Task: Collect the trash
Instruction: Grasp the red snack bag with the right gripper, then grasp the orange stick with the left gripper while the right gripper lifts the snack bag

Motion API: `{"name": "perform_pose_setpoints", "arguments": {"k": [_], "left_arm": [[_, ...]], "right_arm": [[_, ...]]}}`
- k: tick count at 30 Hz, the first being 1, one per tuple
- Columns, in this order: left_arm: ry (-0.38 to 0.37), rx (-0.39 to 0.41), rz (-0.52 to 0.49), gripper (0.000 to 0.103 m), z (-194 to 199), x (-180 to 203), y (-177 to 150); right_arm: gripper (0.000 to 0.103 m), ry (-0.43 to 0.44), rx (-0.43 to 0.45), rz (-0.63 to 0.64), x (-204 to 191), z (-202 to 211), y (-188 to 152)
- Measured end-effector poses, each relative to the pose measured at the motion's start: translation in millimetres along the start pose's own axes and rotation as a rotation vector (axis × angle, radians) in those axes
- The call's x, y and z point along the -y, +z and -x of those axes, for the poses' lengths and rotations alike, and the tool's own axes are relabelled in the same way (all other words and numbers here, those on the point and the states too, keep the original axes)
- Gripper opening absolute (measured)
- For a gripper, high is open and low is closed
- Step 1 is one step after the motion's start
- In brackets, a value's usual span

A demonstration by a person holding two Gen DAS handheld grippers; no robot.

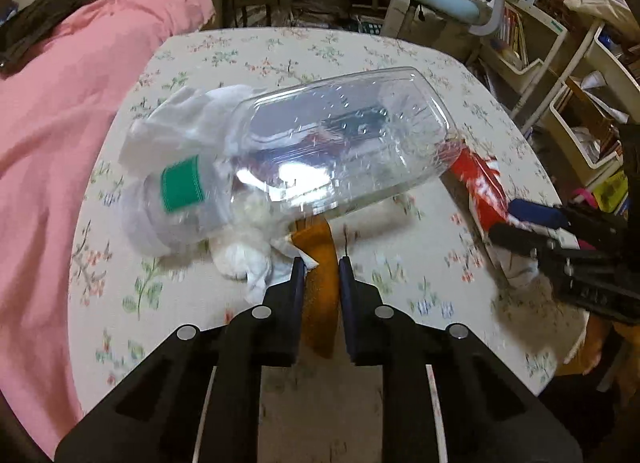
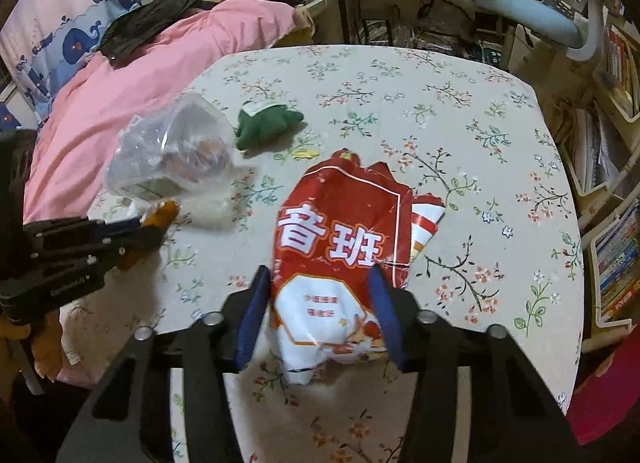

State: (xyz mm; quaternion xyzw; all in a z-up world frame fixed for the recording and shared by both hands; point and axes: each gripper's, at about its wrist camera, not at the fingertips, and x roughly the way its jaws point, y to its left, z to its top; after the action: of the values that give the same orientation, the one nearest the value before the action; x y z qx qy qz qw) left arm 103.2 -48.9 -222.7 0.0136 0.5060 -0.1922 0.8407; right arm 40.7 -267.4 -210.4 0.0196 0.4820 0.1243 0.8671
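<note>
Left tool (image 1: 319,265) is clenching an orange strip (image 1: 318,303) between its two pads, the strip running back between the fingers. Just ahead of it a clear plastic bottle (image 1: 340,139) with a green cap (image 1: 182,183) is showing blurred above the floral bench (image 1: 400,55), tilted with cap toward the left, white crumpled tissue (image 1: 240,259) bunched around its neck end; whether it is lifted or lying on the bench is hard to tell. Right tool (image 2: 318,285) is grasping a red and white snack wrapper (image 2: 344,247), crinkled, torn at the top edge, large white characters on red, lower part white with small orange print, held between the blue pads over the bench. In the right wrist view the bottle is appearing as a clear crumpled mass near the left bench edge, and a small green crumpled piece (image 2: 266,125) is lying on the bench beyond it, apart from the wrapper. Pink blanket (image 2: 140,63) is lying on the bed beside the bench
</note>
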Motion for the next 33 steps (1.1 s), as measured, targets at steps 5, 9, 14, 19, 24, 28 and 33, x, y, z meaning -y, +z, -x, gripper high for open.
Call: {"name": "perform_pose_setpoints", "arguments": {"k": [5,9,14,19,24,28,33], "left_arm": [[-0.054,-0.089,-0.039,0.019,14.4,8.5,-24.3],[-0.025,-0.063,-0.054,0.051,23.9,13.9,-32.2],[0.010,-0.038,-0.071,0.051,24.4,21.4,-38.5],[0.041,-0.008,-0.049,0.051,21.6,24.3,-33.5],[0.056,-0.020,-0.076,0.021,15.2,27.3,-30.3],[0.048,-0.024,-0.109,0.015,16.1,29.5,-31.0],[0.052,0.021,-0.079,0.014,31.6,27.8,-30.7]], "right_arm": [[0.033,0.047,-0.010,-0.002,-2.9,16.7,-10.8],[0.033,0.058,-0.019,0.001,-4.5,21.5,-19.0],[0.049,0.047,-0.002,-0.002,-7.6,22.1,-21.0],[0.059,0.005,-0.001,0.017,-11.2,16.5,-21.2],[0.059,-0.038,-0.022,0.032,-9.4,6.9,-21.9],[0.046,-0.023,-0.023,0.034,-9.8,5.4,-22.8],[0.023,0.026,0.023,-0.022,-6.0,20.1,-22.1]]}}
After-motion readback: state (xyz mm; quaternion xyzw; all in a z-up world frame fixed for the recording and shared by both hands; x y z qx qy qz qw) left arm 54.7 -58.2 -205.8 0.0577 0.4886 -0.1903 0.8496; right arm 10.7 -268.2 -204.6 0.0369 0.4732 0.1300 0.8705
